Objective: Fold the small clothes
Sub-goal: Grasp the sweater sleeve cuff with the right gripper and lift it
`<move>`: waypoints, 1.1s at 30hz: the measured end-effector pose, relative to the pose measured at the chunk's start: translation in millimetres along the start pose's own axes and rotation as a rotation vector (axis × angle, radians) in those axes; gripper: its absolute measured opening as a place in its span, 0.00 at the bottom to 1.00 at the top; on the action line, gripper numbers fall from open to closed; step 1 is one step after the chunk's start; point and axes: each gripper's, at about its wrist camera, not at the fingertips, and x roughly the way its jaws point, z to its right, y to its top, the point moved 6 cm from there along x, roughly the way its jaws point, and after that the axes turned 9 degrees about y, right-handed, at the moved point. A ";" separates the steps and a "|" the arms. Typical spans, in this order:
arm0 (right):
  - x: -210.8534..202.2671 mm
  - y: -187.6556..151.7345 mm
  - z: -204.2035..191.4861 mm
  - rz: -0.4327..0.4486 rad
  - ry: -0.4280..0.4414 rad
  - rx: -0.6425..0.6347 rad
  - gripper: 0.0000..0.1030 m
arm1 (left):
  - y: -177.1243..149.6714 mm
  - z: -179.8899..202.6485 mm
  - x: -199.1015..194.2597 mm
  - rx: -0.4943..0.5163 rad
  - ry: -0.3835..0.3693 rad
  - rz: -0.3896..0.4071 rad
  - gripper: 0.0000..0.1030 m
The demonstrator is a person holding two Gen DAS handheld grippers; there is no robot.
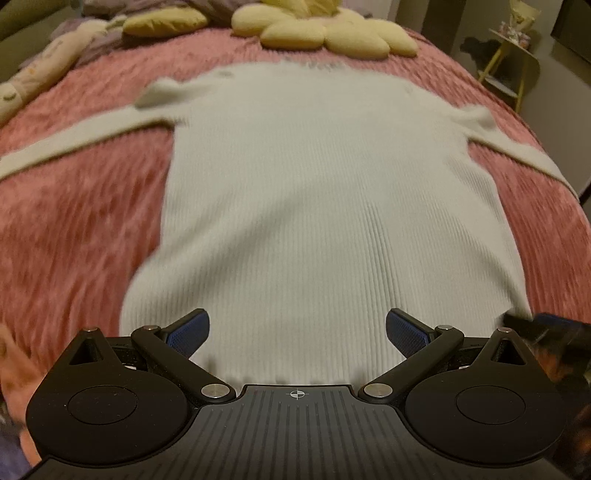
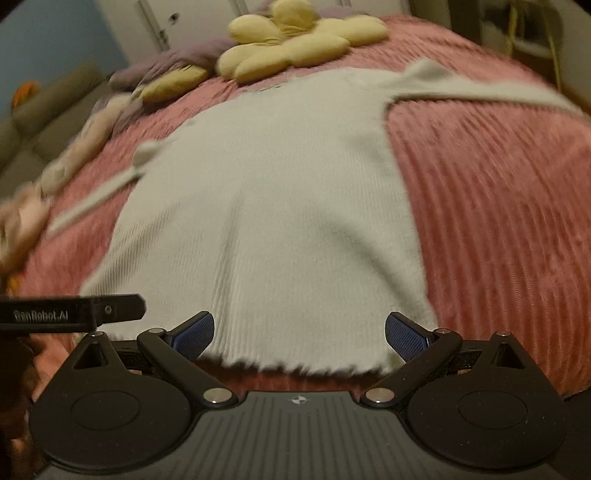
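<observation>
On the pink bed [image 1: 74, 221], the white sweater [image 1: 314, 192] lies flat, long axis running away from both hand-held grippers, left [image 1: 297, 332] and right [image 2: 299, 334], jaws apart at its hem.

Your sweater [image 1: 325, 206] is off-white with fine ribbing. Bedspread [image 1: 74, 229] under it is pink, ridged stripes. Flower cushion [image 2: 295, 40] at the far edge is pale yellow. Your finger pads [image 1: 188, 330] are blue, dotted texture.

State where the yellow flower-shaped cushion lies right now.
The yellow flower-shaped cushion lies at the far end of the pink ribbed bedspread, just beyond the white ribbed-knit sweater's collar.
</observation>
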 end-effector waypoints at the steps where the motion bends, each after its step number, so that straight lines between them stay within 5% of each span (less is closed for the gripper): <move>1: -3.2 10.9 13.1 0.030 -0.003 0.046 0.96 | 9.6 1.1 2.3 -0.005 0.002 0.018 1.00; 6: -38.6 89.9 108.6 0.342 -0.036 0.223 0.96 | 60.6 9.3 27.6 -0.026 0.036 0.109 1.00; 12: -74.0 165.0 236.4 0.606 -0.048 0.489 0.88 | 88.5 22.6 82.0 -0.035 0.101 0.073 1.00; 16: -65.8 183.0 305.9 0.627 -0.026 0.662 0.59 | 85.6 22.5 103.7 -0.058 0.115 0.017 1.00; 22: -43.8 185.1 383.0 0.654 -0.034 0.873 0.44 | 82.2 14.2 109.3 -0.091 0.062 0.057 1.00; 27: -29.1 192.2 411.4 0.698 -0.015 0.954 0.38 | 83.3 17.3 110.9 -0.085 0.068 0.054 1.00; 30: -20.0 198.0 417.1 0.665 -0.085 0.925 0.13 | 83.7 18.6 111.6 -0.075 0.077 0.058 1.00; 33: -18.1 202.2 413.6 0.646 -0.139 0.905 0.08 | 85.9 15.9 108.8 -0.099 0.070 0.058 1.00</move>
